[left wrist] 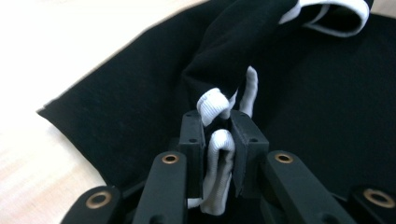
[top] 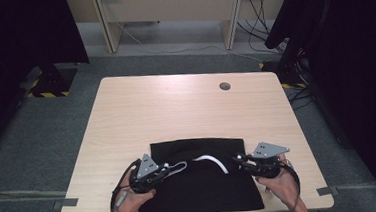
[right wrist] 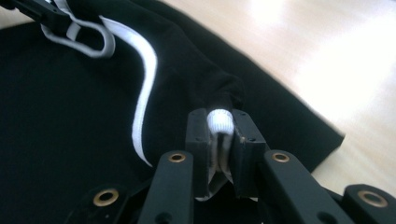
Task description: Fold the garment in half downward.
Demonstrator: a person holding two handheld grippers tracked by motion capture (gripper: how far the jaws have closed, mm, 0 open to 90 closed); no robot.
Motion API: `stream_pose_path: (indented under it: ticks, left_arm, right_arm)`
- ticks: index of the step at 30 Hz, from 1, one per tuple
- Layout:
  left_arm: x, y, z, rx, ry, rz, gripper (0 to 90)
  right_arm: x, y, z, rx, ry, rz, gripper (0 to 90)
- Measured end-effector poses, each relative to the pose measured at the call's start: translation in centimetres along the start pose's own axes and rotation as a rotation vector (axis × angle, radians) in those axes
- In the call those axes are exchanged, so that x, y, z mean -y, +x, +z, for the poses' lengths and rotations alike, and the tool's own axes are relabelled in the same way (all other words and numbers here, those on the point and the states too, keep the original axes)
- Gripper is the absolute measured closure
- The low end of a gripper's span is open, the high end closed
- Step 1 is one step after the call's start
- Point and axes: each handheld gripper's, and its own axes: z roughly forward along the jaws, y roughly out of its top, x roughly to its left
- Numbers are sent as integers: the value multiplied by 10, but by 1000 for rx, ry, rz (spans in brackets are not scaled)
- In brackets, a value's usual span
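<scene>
Slippage risk: left gripper and right gripper are each pinching the white ribbed trim of the black knit garment; thin bunched edges may be pulling free.

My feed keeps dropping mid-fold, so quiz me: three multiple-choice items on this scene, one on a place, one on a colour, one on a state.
1. Where on the table does the garment lie?
A. Far edge
B. Near edge, about the middle
C. Left corner

2. What colour is the trim on the garment?
A. White
B. Red
C. Yellow

3. How do the left gripper and right gripper stand?
A. Both open above the cloth
B. One shut, one open
C. Both shut on the trim

Answers:
1 B: the high view shows it at the person's side, between both hands.
2 A: a white band runs along the black cloth.
3 C: each gripper view shows white ribbed trim pinched between the jaws.
</scene>
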Motion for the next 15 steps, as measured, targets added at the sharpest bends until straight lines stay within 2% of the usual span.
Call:
stream_pose_path:
  ticks: [6,10,15]
  left_arm:
    - [5,-3,-1,8,39,-4,732]
    - [7,-5,-2,-5,42,-14,712]
    - [8,-7,-2,-30,55,15,701]
  right_arm:
    - [13,6,-1,4,46,12,812]
    - [20,7,1,-4,58,22,815]
    - [24,8,3,-7,71,26,818]
